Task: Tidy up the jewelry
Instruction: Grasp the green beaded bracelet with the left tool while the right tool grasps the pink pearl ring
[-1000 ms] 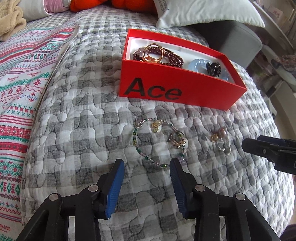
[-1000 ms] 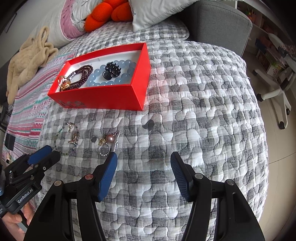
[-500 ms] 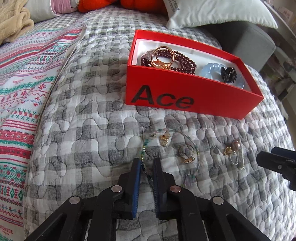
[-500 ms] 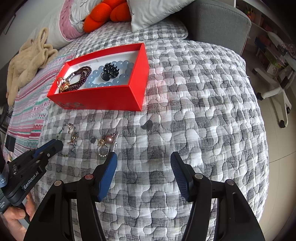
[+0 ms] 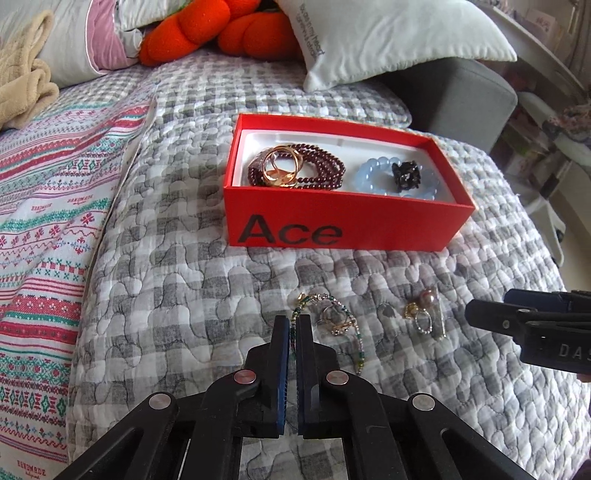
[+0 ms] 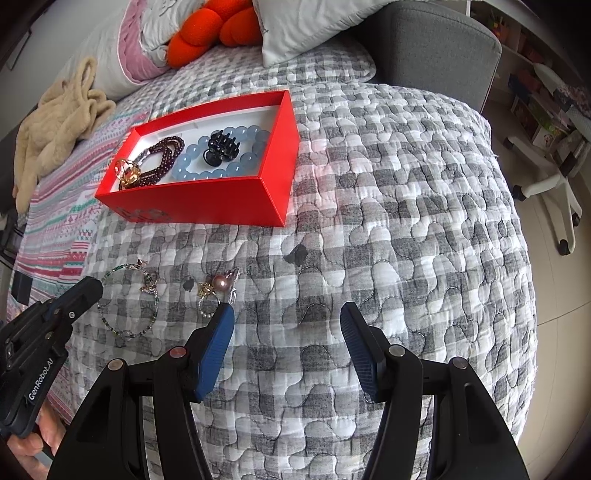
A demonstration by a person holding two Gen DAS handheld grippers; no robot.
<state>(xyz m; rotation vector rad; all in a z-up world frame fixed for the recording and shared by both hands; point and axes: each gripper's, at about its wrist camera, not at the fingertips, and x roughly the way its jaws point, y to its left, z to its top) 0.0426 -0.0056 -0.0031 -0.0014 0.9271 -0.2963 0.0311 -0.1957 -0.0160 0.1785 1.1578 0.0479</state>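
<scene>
A red "Ace" box (image 5: 343, 225) (image 6: 207, 206) stands on the grey checked quilt. It holds a dark red bead bracelet (image 5: 325, 166), a gold ring (image 5: 282, 166), a pale blue bead bracelet (image 6: 240, 162) and a black hair claw (image 6: 219, 147). My left gripper (image 5: 293, 321) is shut on a thin green beaded bracelet (image 5: 358, 347) (image 6: 129, 302) lying in front of the box. Gold charms (image 5: 336, 321) lie within its loop. A pearl earring cluster (image 5: 424, 310) (image 6: 216, 286) lies to its right. My right gripper (image 6: 286, 314) is open and empty, hovering right of the cluster.
Pillows and an orange plush (image 5: 221, 33) lie behind the box. A striped blanket (image 5: 48, 206) covers the left side, with a beige towel (image 6: 59, 122). A grey headboard (image 6: 432, 44) and a white chair base (image 6: 550, 184) are at the right.
My left gripper moved forward to the green bracelet and closed on its strand, from wide open a second ago. The bracelet's loop has been pulled narrower. The right gripper barely moved.
</scene>
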